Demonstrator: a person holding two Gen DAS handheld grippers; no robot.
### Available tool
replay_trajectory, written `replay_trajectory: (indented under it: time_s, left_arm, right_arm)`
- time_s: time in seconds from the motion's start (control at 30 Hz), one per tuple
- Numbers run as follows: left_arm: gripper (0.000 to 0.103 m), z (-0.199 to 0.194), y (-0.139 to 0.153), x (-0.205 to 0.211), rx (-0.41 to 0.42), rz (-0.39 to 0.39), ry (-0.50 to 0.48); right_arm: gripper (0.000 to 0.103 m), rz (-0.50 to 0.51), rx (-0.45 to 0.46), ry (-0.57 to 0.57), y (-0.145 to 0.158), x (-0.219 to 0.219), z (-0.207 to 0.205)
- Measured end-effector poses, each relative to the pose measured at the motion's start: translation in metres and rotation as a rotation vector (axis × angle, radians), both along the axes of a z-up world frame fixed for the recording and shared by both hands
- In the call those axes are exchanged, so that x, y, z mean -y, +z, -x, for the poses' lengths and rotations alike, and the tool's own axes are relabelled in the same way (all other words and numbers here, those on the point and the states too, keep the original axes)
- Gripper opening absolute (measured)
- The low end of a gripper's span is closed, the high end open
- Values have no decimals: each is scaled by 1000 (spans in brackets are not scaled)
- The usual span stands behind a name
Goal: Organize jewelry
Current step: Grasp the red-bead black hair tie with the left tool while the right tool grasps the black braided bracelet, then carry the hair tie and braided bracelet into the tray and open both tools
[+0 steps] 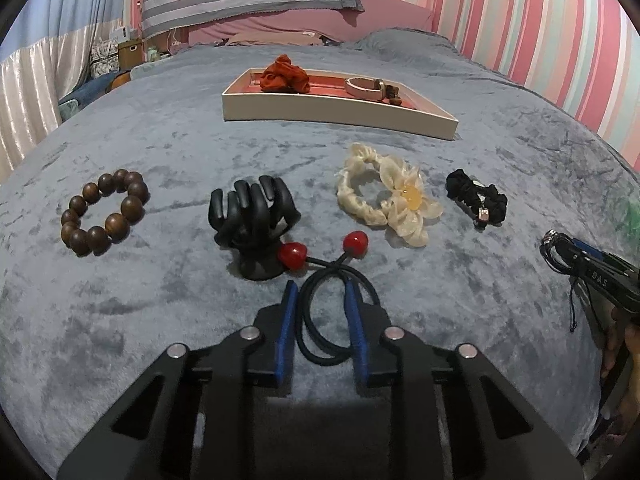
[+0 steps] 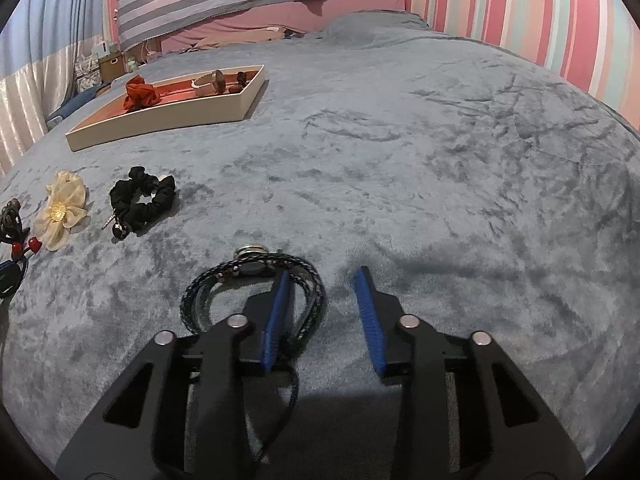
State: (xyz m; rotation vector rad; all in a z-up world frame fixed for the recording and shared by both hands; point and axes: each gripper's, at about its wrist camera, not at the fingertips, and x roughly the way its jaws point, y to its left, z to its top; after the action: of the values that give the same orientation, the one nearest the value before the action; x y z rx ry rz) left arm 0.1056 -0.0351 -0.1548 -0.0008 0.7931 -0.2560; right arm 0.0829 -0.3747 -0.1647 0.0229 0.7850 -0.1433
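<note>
Left tongs (image 1: 320,296) low over the grey bed cover (image 1: 160,300), blue pads apart, standing open around the black elastic hair tie (image 1: 340,312) with two red beads (image 1: 294,255); loop lying between the pads, one strand crossing the right pad, not pinched; red beads just beyond the tips, the left one touching the base of the black hand-shaped stand (image 1: 252,220).

Further left on the cover, a brown wooden bead bracelet (image 1: 104,212); right of the stand, a cream flower scrunchie (image 1: 384,200), then a black scrunchie (image 1: 478,198) with a small charm.

At the far middle, a white tray (image 1: 320,114) with red lining, holding an orange scrunchie (image 1: 284,75) on the left and a pale wristband (image 1: 362,87) with small dark pieces on the right.

Right tongs (image 2: 324,280) near the right side of the bed, spread open and gripping nothing; braided dark cord bracelet (image 2: 200,292) with a round metal clasp looped around the left pad, lying on the cover and partly under the finger; right pad over bare cover; same tray (image 2: 168,124), far left in this view.
</note>
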Motion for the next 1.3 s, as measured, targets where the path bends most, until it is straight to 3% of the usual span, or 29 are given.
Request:
replay_trajectory:
  time_s: [0.13, 0.47, 0.97, 1.3]
  left_arm:
    - [18, 3, 0, 3, 10, -9, -11]
    - [4, 7, 2, 5, 29, -9, -29]
    - [3, 9, 12, 4, 55, 18, -38]
    - [3, 3, 48, 8, 126, 32, -57]
  right_arm:
    - [18, 1, 0, 16, 0, -3, -1]
    - [10, -6, 18, 26, 2, -3, 2]
    - [7, -33, 42, 40, 10, -4, 8]
    - [7, -64, 89, 52, 34, -3, 2]
